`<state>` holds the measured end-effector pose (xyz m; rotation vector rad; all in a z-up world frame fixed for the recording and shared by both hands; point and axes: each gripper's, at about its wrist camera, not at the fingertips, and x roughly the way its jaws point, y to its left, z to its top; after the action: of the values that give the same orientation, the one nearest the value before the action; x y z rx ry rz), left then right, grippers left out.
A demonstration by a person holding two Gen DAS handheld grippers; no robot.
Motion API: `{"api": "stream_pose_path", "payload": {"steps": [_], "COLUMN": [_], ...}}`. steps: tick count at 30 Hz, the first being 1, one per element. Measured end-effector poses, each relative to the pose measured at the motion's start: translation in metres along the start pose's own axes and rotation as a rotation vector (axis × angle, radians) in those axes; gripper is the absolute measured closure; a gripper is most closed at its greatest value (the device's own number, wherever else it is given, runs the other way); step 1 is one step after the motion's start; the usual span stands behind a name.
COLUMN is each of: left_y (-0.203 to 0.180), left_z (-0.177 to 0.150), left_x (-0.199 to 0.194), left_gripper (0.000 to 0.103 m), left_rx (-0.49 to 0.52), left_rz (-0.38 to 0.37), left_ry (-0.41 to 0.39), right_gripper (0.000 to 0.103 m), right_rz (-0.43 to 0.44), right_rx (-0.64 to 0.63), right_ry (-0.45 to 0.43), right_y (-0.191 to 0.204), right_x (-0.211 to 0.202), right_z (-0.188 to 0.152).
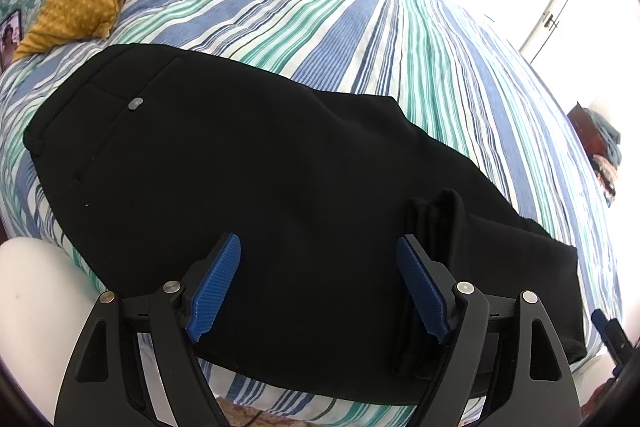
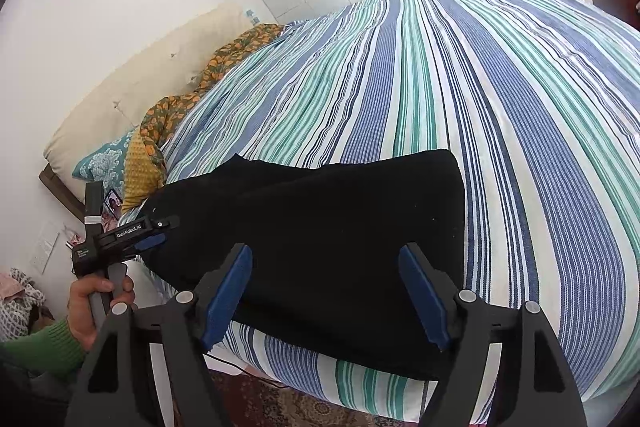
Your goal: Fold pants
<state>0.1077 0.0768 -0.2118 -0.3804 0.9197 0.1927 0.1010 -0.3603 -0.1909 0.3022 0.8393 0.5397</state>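
My black pants (image 1: 248,163) lie flat on the striped bedspread (image 1: 360,39) near the bed's front edge, long axis running left to right, waistband and buttoned back pocket to the left, legs doubled over at the right. The cloth is matte and smooth; the cover is ribbed cotton. My left gripper (image 1: 318,281) and right gripper (image 2: 326,291) both hover released, ridged blue pads apart

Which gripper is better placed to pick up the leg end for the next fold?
Right, probably. The right gripper hangs open over the leg end of the black pants, near the hem. The left gripper, also open, hovers nearer the waistband and pocket button.
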Motion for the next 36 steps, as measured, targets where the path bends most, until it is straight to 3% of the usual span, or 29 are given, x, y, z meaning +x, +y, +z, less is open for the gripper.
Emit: {"api": "stream_pose_path", "payload": {"steps": [17,23,28,31,33,36], "left_y": [0.003,0.017,0.071,0.128,0.17,0.228], "left_z": [0.002,0.014,0.058,0.094,0.113,0.129], "left_x": [-0.002,-0.008,-0.041,-0.065,-0.067,-0.046], "left_gripper": [0.02,0.02,0.019,0.007,0.006,0.007], "left_rx": [-0.019,-0.113,-0.218,-0.267,-0.319,-0.411], "left_rz": [-0.017,-0.075,-0.137,-0.107,-0.112,-0.099], "left_ry": [-0.002,0.014,-0.057,-0.129,-0.112,-0.007], "right_gripper": [0.027,0.027,0.027,0.027,0.027,0.027], "right_rz": [-0.006,-0.01,-0.016,-0.023,-0.03,-0.038], "right_rx": [-0.006,-0.003,0.015,0.025,0.023,0.012], "right_ry": [0.006,0.004,-0.009,0.002,0.011,0.023], "right_y": [0.0,0.0,-0.006,-0.008,-0.007,-0.004], "right_x": [0.001,0.001,-0.002,0.0,0.003,0.008], "right_z": [-0.002,-0.003,-0.002,-0.003,-0.003,-0.003]}}
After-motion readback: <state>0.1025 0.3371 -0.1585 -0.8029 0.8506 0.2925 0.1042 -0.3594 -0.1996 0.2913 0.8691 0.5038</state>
